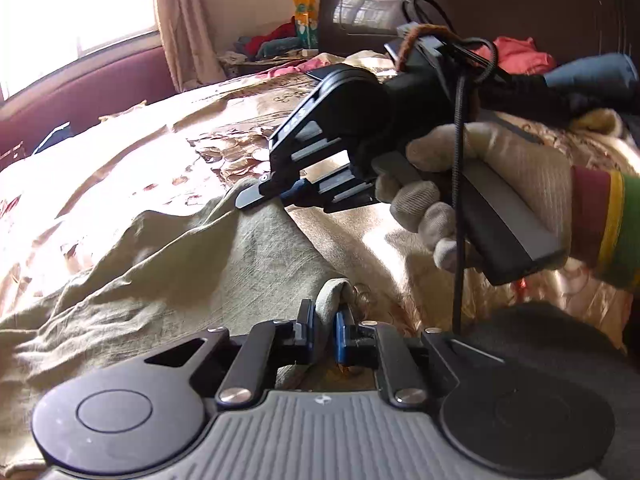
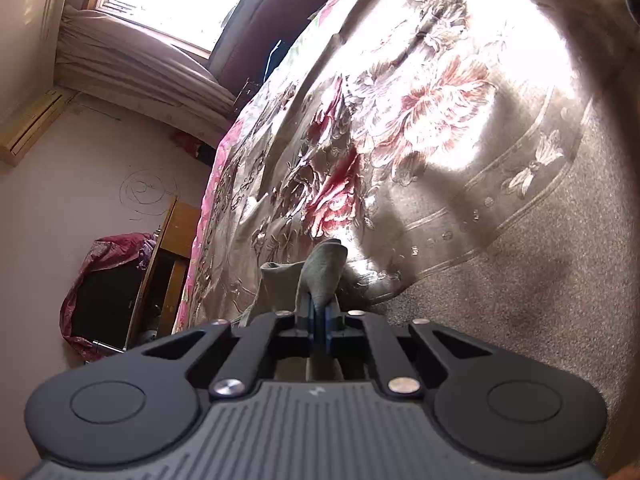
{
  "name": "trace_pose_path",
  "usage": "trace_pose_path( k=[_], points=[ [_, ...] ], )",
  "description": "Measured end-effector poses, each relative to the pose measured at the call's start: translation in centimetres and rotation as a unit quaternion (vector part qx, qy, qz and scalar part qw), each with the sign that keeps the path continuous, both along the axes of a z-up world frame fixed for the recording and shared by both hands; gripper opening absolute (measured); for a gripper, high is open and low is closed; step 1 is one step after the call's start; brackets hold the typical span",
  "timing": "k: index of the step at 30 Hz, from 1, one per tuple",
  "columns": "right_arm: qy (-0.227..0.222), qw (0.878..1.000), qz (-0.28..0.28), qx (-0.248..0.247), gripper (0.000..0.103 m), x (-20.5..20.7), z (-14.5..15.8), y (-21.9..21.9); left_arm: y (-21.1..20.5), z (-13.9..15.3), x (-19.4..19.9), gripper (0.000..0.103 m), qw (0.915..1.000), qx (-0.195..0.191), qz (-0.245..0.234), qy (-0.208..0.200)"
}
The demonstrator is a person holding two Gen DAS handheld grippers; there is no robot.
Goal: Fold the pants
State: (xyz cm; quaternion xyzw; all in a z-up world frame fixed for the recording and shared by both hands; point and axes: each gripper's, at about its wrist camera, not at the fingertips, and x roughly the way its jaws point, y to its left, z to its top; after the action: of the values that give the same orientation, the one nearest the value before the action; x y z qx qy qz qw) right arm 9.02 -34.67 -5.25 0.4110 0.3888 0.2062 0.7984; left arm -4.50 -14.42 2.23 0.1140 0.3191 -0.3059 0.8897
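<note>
left gripper (image 1: 325,320): clamps pants (image 1: 168,272) edge | right gripper (image 2: 319,312): apparently pinching pants fold

My left gripper (image 1: 325,316) pinches a bunched fold of the crumpled olive-green cotton pants (image 1: 168,272), blue pads tight on the cloth at the near edge. Across from me, my right gripper (image 1: 276,194), black and angular, clamps another edge of the same fabric and holds it off the shiny gold floral bedspread (image 1: 224,120). My hand in a beige knit glove (image 1: 472,184) wraps its handle, a black cable (image 1: 458,200) hanging down. Behind, a dark glossy wooden headboard (image 1: 480,4) and bright window (image 1: 72,4).
</note>
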Motion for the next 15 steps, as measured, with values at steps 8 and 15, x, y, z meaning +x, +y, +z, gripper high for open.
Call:
trace_pose_path(
  k=[8,15],
  points=[
    [-0.032,0.999,0.015,-0.025,0.006,0.8,5.2,3.7,6.6,3.3,0.6,0.025,0.9920,-0.113,0.055,0.012],
    [-0.063,0.994,0.076,-0.052,0.006,2.7,9.6,13.3,15.2,5.6,-0.4,0.024,0.9713,-0.198,0.131,-0.007]
  ],
)
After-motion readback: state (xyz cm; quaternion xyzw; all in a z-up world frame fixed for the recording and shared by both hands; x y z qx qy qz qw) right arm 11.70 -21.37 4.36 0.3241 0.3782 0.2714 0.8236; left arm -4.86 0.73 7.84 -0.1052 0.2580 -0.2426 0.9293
